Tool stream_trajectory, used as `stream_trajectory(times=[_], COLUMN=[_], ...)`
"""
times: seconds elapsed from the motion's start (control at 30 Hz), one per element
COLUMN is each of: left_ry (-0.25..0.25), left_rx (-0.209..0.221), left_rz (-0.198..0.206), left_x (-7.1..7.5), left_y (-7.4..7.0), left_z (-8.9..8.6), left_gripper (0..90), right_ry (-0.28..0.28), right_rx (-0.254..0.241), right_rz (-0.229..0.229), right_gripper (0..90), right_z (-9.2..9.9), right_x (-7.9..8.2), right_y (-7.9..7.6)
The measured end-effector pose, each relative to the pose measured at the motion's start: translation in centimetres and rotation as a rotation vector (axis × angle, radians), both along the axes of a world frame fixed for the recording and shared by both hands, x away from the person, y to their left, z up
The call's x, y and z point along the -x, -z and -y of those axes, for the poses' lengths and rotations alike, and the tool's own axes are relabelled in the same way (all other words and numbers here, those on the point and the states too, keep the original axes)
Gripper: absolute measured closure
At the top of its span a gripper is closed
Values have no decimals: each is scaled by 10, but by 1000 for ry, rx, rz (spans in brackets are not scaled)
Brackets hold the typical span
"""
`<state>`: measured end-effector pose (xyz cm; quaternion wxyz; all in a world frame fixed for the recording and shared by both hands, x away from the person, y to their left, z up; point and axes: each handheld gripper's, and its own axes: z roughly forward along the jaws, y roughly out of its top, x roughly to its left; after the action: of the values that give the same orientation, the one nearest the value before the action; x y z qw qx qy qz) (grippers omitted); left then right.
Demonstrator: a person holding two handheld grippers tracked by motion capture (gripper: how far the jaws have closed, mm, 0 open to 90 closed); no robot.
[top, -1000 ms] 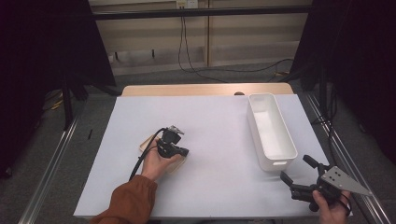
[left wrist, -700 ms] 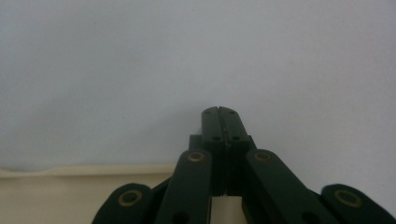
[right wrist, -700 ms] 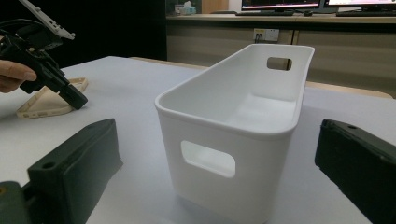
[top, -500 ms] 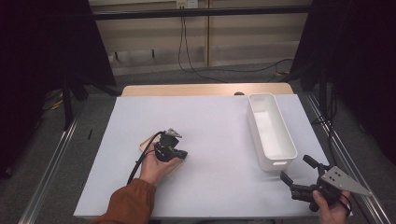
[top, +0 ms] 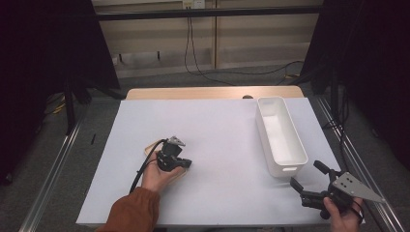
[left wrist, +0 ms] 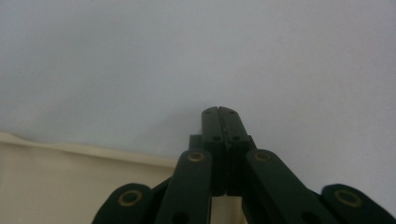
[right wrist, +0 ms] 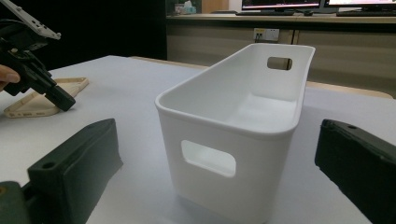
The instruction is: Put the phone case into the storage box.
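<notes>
A flat beige case [top: 151, 148] lies on the white table cover [top: 222, 125], left of the middle. My left gripper [top: 186, 164] rests over it in a hand with an orange sleeve. Its jaws are shut with nothing between them [left wrist: 218, 112], and they point past the case's edge [left wrist: 70, 182] at bare cover. In the right gripper view the left gripper [right wrist: 63, 101] tilts down with its tip at the case [right wrist: 37, 103]. My right gripper [top: 305, 174] is held at the near right corner. Its jaws stand open [right wrist: 215, 140] and empty, facing the end of a white bin [right wrist: 233, 121].
The long white bin [top: 265, 129] stands empty along the right side of the table, with a handle hole at each end. A wooden table edge [top: 212, 93] runs along the back. Metal rails flank the table, with dark curtains beyond them.
The left hand has drifted a little toward the near edge over the case. The right gripper has stayed where it was.
</notes>
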<state>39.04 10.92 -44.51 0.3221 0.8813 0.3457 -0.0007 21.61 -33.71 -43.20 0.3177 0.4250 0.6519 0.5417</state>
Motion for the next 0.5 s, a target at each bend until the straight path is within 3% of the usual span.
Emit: stream_trajectory(times=[0.5], left_ry=[6], left_rx=[5], left_rz=[-6], left_x=[13], left_y=[-1], left_z=[-11], left_gripper=[900], right_ry=[-2], right_rx=[1], right_rz=[1], right_gripper=[0], right_z=[0], right_x=[0], right_y=[0])
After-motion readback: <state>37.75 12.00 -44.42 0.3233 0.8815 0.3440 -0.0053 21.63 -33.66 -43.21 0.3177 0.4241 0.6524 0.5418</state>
